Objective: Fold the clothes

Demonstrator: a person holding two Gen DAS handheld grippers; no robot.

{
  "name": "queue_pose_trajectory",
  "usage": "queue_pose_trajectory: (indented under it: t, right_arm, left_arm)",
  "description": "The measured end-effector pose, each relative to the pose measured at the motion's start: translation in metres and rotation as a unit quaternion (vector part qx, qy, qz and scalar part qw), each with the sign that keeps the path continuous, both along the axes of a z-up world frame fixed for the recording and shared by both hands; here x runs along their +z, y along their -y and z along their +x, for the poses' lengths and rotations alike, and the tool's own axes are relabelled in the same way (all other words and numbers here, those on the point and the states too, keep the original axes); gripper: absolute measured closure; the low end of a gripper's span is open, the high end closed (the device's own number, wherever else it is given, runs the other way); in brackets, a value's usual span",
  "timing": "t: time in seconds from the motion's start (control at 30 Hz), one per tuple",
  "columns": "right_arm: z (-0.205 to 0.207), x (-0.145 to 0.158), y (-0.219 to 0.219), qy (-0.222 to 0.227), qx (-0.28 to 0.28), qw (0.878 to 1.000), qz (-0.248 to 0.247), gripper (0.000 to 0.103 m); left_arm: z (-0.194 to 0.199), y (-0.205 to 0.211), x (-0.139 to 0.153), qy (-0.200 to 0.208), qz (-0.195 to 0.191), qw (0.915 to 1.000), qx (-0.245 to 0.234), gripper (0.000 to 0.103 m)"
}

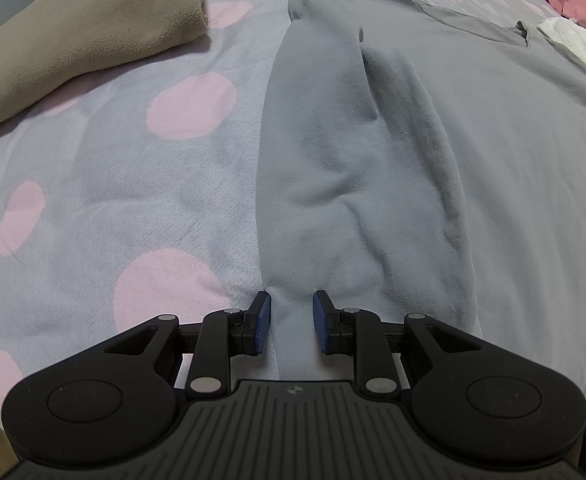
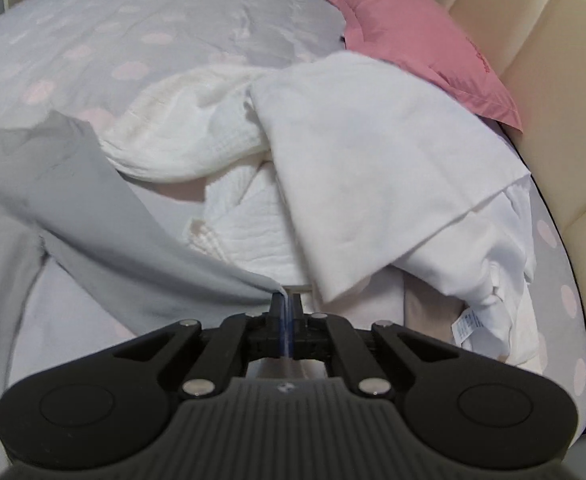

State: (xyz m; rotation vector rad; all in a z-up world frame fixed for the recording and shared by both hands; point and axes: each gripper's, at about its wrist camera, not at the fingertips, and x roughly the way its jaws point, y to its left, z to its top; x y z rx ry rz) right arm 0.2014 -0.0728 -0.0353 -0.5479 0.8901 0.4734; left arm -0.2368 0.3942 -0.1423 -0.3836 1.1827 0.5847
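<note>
Grey sweatshirt point(image 1: 473, 128) spread flat on the polka-dot bedspread point(image 1: 93, 184), one long sleeve point(image 1: 333, 184) folded along its body. Its other sleeve point(image 2: 105, 216) is lifted off the bedspread, stretched taut, just beside the crumpled white clothes point(image 2: 333, 152).

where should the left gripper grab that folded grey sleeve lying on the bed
Take the sleeve at its near cuff end, straight ahead of the left gripper. It narrows there, lies flat and already sits between the open jaws.

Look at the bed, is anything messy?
Yes. A pile of white clothes lies crumpled beside the pink pillow, unfolded. The grey shirt lies mostly flat, one corner pinched by the right gripper.
</note>
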Motion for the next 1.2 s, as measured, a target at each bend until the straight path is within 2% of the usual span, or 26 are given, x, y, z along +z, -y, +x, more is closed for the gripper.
queue_pose_trajectory:
  t: [0.07, 0.17, 0.23, 0.37, 0.47, 0.57, 0.7, 0.8, 0.93, 1.07, 1.2]
  right_arm:
    - [0.007, -0.008, -0.001, 0.001, 0.003, 1.000, -0.026, 0.102]
    - [0.013, -0.016, -0.001, -0.008, -0.003, 1.000, -0.028, 0.100]
    - [0.012, -0.016, -0.001, -0.011, -0.004, 1.000, -0.027, 0.095]
    - [-0.007, -0.004, 0.000, 0.016, 0.012, 0.999, -0.026, 0.069]
    - [-0.025, 0.005, -0.003, 0.043, 0.035, 0.998, -0.033, 0.064]
    - [-0.042, 0.007, -0.020, 0.049, 0.072, 0.996, -0.037, 0.062]
    - [-0.069, 0.007, -0.052, 0.060, 0.135, 0.988, -0.050, 0.059]
    - [-0.090, 0.006, -0.077, 0.067, 0.185, 0.979, -0.061, 0.056]
    - [-0.114, 0.001, -0.103, 0.080, 0.238, 0.964, -0.088, 0.056]
    - [-0.125, 0.003, -0.117, 0.078, 0.255, 0.959, -0.093, 0.056]
    - [-0.122, 0.002, -0.126, 0.071, 0.248, 0.962, -0.092, 0.055]
  left_arm:
    - [-0.001, -0.001, 0.000, 0.002, -0.001, 1.0000, -0.001, 0.082]
    - [-0.005, -0.004, -0.001, 0.006, -0.003, 1.0000, -0.002, 0.082]
    - [-0.006, -0.005, -0.001, 0.009, -0.005, 0.9999, -0.004, 0.082]
    - [-0.010, -0.005, 0.000, 0.014, -0.006, 0.9999, -0.006, 0.082]
    - [-0.013, -0.005, 0.001, 0.018, -0.008, 0.9998, -0.006, 0.082]
    - [-0.017, -0.007, 0.004, 0.027, -0.015, 0.9995, 0.000, 0.084]
    - [-0.024, -0.007, 0.013, 0.046, -0.014, 0.9988, 0.009, 0.101]
    - [-0.030, -0.006, 0.021, 0.062, -0.010, 0.9979, 0.016, 0.102]
    - [-0.045, -0.016, 0.043, 0.089, 0.015, 0.9948, 0.047, 0.103]
    - [-0.064, -0.047, 0.067, 0.113, 0.038, 0.9889, 0.088, 0.103]
    - [-0.074, -0.087, 0.093, 0.126, 0.070, 0.9817, 0.124, 0.103]
